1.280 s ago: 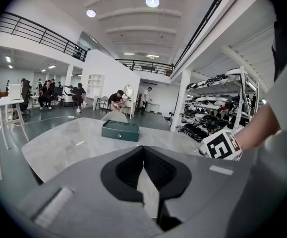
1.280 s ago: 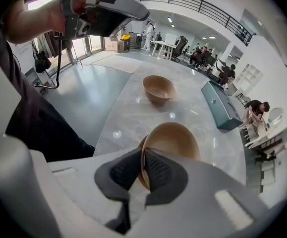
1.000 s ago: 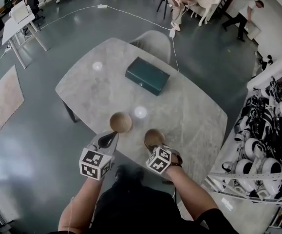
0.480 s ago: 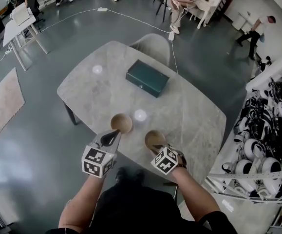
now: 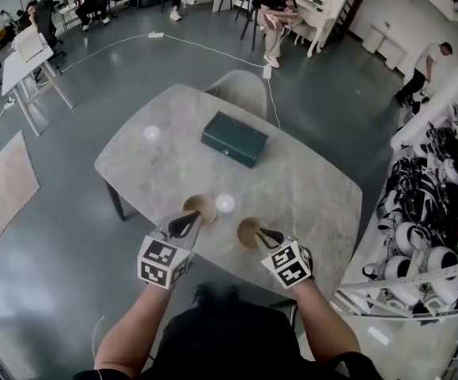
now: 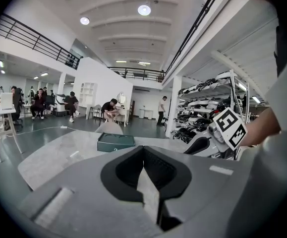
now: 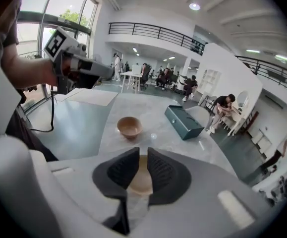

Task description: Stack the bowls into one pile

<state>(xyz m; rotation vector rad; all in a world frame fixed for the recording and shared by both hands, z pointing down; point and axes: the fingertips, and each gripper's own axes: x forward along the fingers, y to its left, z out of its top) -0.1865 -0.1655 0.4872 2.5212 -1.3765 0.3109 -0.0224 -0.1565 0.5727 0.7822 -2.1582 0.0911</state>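
Observation:
Two wooden bowls stand apart near the marble table's (image 5: 308,180) front edge, the left bowl (image 5: 200,208) (image 7: 130,127) and the right bowl (image 5: 247,231). My left gripper (image 5: 192,220) (image 6: 144,155) hovers just before the left bowl, shut with nothing between its jaws. My right gripper (image 5: 262,233) (image 7: 141,158) hangs over the right bowl's near-right rim. Its jaws have just been closing but still stand a little apart. That bowl (image 7: 141,180) shows below through the gap, and the pads do not press on it.
A dark green box (image 5: 234,138) (image 7: 184,121) lies at the table's middle. A grey chair (image 5: 241,90) stands at the far side. Racks of gear (image 5: 434,212) line the right. People sit at desks far behind.
Both grippers have risen, the right one more; it has lifted off the right bowl and turned, so its fingers now show. Both bowls stay where they were.

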